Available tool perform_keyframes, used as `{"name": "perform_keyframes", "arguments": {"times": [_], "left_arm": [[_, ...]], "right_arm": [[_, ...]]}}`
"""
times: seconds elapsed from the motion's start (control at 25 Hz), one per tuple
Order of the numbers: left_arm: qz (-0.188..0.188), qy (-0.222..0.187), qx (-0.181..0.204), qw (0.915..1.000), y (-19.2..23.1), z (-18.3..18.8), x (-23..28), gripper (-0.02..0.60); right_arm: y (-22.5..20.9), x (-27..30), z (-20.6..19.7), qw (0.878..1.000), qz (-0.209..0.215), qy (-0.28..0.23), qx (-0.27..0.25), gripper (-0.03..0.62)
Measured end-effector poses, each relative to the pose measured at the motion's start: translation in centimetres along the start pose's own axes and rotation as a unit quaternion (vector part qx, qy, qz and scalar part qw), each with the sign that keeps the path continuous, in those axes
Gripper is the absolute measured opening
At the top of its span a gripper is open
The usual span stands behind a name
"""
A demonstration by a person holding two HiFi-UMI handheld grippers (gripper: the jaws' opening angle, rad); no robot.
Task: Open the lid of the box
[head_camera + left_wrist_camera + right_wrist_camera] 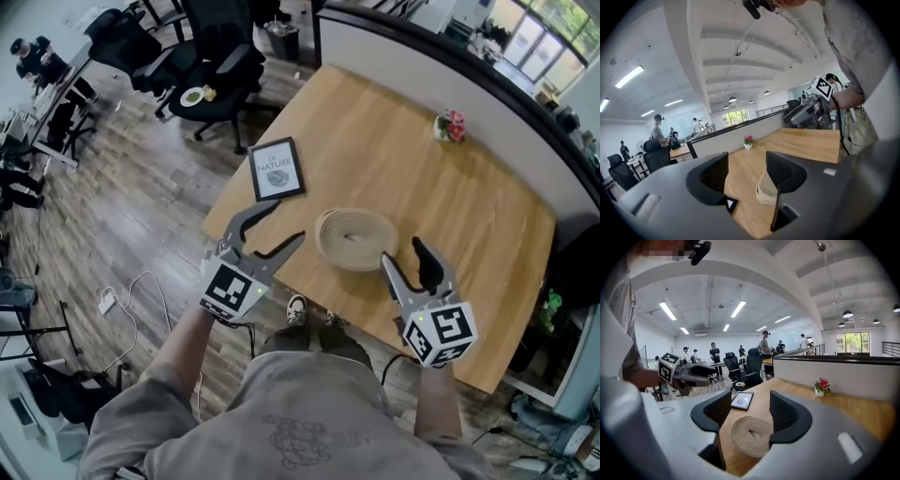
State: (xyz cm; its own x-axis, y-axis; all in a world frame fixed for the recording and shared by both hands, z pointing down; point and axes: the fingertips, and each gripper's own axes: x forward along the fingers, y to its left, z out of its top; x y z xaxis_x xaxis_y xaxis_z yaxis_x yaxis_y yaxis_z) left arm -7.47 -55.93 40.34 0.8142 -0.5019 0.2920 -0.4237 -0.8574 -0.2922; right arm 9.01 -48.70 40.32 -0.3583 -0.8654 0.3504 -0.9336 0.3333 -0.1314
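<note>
A round, low woven box [356, 237] with its lid on sits near the front edge of the wooden table [394, 159]. My left gripper [286, 221] hovers just left of the box, jaws open and empty. In the left gripper view the box [764, 187] shows partly behind the right finger, beyond the left gripper [746, 171]. My right gripper [401, 251] is held at the box's front right, also open with nothing in it. In the right gripper view the box [751, 437] lies below and beyond the right gripper [750, 411]. Neither gripper touches the box.
A black-framed picture [277, 169] lies on the table's left corner. A small pot of pink flowers [450, 126] stands at the far side by a low partition wall [450, 66]. Black office chairs [216, 66] stand on the floor beyond the table.
</note>
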Motion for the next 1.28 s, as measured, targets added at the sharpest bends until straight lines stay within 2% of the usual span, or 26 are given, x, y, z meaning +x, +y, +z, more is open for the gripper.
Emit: {"name": "perform_keyframes", "arguments": {"times": [0.12, 0.28, 0.32, 0.36, 0.44, 0.68, 0.8, 0.88, 1.04, 1.12, 1.28], "left_arm": [[-0.024, 0.007, 0.0, 0.9997, -0.5, -2.4, 1.1, 0.255], [-0.063, 0.038, 0.0, 0.9973, -2.0, -6.8, 2.9, 0.256], [-0.073, 0.045, -0.003, 0.9963, -2.4, -7.8, 3.4, 0.262], [-0.082, 0.05, -0.006, 0.9954, -2.9, -8.7, 3.9, 0.299], [-0.097, 0.058, -0.013, 0.9935, -3.6, -10.4, 4.8, 0.301], [-0.129, 0.096, -0.035, 0.9863, -5.1, -16.7, 7.8, 0.302], [-0.149, 0.113, -0.016, 0.9822, -5.9, -19.9, 9.4, 0.318], [-0.17, 0.114, 0.012, 0.9787, -6.5, -21.5, 10.2, 0.318], [-0.225, 0.102, 0.029, 0.9685, -7.4, -23.2, 11.1, 0.328], [-0.235, 0.106, 0.04, 0.9654, -7.6, -24.1, 11.6, 0.331], [-0.237, 0.099, 0.014, 0.9662, -7.6, -25.0, 12.9, 0.333]], "right_arm": [[0.0, 1.4, -1.5, 1.0, 0.001, 0.014, 0.007, 0.241], [0.5, 3.4, -3.8, 0.999, 0.007, 0.034, 0.016, 0.241], [0.8, 3.9, -4.4, 0.999, 0.01, 0.042, 0.014, 0.241], [1.1, 4.4, -5.1, 0.999, 0.013, 0.05, 0.012, 0.241], [1.7, 5.2, -6.1, 0.998, 0.02, 0.062, 0.009, 0.241], [3.0, 7.5, -8.1, 0.997, 0.051, 0.061, 0.02, 0.241], [3.3, 8.6, -10.2, 0.994, 0.062, 0.082, 0.03, 0.242], [3.4, 9.2, -11.4, 0.992, 0.068, 0.092, 0.044, 0.242], [3.3, 10.6, -13.6, 0.99, 0.072, 0.11, 0.049, 0.242], [3.3, 11.2, -14.6, 0.989, 0.072, 0.121, 0.048, 0.242], [3.6, 12.2, -16.1, 0.986, 0.077, 0.141, 0.047, 0.242]]}}
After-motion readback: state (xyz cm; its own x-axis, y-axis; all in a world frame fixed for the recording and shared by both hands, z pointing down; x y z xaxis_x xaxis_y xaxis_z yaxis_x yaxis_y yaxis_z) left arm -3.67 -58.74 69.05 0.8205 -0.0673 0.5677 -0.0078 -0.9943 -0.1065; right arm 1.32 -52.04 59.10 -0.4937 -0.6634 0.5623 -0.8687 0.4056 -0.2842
